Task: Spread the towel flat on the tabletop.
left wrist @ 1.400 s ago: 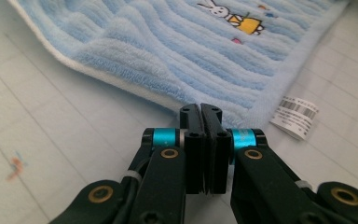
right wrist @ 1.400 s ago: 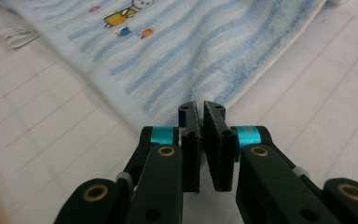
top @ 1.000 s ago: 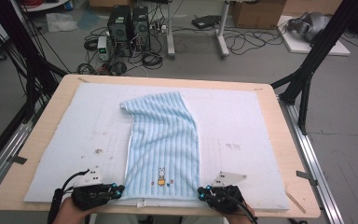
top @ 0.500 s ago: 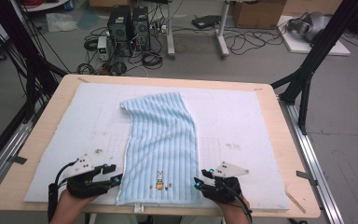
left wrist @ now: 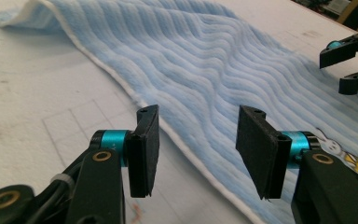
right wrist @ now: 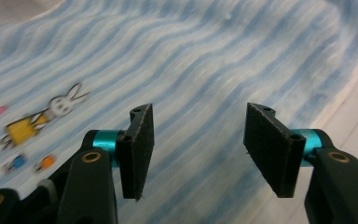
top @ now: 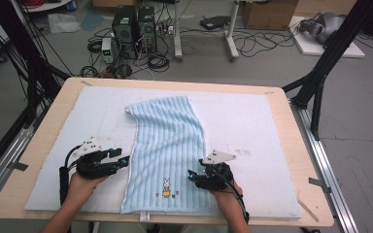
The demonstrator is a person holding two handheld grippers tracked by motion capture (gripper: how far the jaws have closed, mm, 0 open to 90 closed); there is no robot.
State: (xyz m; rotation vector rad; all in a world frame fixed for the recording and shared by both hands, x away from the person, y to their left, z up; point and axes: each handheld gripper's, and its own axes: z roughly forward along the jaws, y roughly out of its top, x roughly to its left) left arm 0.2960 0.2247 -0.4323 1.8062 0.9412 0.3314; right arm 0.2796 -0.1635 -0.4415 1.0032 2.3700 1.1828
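A light blue striped towel (top: 167,145) lies lengthwise on the white mat (top: 252,121), with a small rabbit picture (top: 165,185) near its close end. My left gripper (top: 125,160) hovers at the towel's left hem, open, its jaws having just opened. In the left gripper view the left gripper (left wrist: 196,149) has the white hem of the towel (left wrist: 205,70) beneath the gap, untouched. My right gripper (top: 191,175) is over the towel's right side, also open after just opening. In the right gripper view the right gripper (right wrist: 196,149) is above the striped towel (right wrist: 191,60), with the rabbit (right wrist: 42,116) to its left.
The mat covers a wooden table (top: 298,160). Black frame legs (top: 320,73) stand at the right corner and at the left. A metal rail (top: 328,170) runs along the right side. Computers and cables (top: 133,24) sit on the floor beyond.
Both grippers let go of the towel's near corners and moved away from the person, up along the towel's two sides. Their jaws went from shut to open. The near end now lies flat.
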